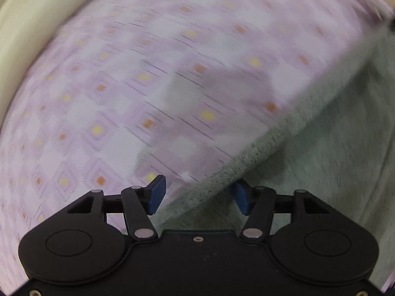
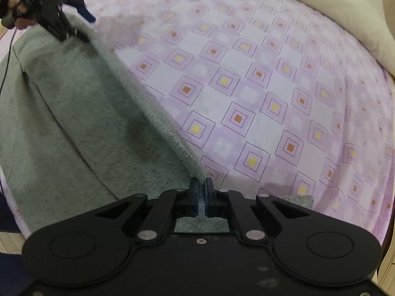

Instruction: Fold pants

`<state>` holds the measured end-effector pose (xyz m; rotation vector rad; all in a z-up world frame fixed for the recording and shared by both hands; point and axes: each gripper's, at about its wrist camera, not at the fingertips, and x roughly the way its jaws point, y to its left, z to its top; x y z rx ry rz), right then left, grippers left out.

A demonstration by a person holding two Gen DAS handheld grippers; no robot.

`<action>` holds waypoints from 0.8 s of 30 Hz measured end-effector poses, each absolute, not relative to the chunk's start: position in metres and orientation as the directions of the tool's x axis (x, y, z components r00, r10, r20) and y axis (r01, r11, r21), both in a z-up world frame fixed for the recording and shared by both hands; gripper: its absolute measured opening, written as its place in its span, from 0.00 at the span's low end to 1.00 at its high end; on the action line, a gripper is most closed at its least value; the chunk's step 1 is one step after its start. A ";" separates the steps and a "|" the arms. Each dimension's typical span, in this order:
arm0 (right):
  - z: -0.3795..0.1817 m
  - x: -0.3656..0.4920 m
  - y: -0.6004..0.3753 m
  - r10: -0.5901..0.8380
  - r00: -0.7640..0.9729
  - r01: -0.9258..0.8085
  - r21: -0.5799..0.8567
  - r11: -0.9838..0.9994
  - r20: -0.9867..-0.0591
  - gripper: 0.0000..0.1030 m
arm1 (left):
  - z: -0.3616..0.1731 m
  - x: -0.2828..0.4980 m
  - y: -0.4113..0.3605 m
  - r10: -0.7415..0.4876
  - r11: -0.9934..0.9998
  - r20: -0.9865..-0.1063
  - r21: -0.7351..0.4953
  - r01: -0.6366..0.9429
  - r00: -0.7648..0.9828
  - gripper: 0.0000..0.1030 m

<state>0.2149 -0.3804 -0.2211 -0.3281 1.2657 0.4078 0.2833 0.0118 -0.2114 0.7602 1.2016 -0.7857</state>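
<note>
The grey-green pants point(image 2: 74, 113) lie spread on a bed with a pink patterned sheet point(image 2: 259, 86). My right gripper point(image 2: 202, 192) is shut on the pants' edge at the near end of a long fold line. My left gripper point(image 1: 197, 197) is open, its blue pads point(image 1: 156, 193) on either side of the pants' edge point(image 1: 246, 153) and just above it. The left gripper also shows in the right wrist view point(image 2: 74, 12) at the far end of the same edge, held by a hand.
A cream pillow or duvet point(image 2: 333, 2) lies along the far side of the bed; it also shows in the left wrist view point(image 1: 29, 24). The bed's edge and wooden floor point(image 2: 9, 239) are at the lower left of the right wrist view.
</note>
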 end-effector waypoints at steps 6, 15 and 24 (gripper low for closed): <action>-0.209 0.206 -0.376 0.085 0.302 -0.445 -0.061 0.894 -0.950 0.05 | -0.176 0.260 0.018 -0.223 0.574 -0.948 0.059 0.817 0.225 0.06; -0.167 0.131 -0.385 0.106 0.382 -0.352 -0.039 0.935 -0.918 0.05 | -0.093 0.160 0.055 -0.330 0.695 -0.919 -0.083 0.715 0.214 0.07; -0.209 0.040 -0.385 0.121 0.323 -0.160 0.072 0.984 -0.939 0.05 | -0.136 0.065 0.061 -0.274 0.827 -0.958 -0.192 0.528 0.080 0.06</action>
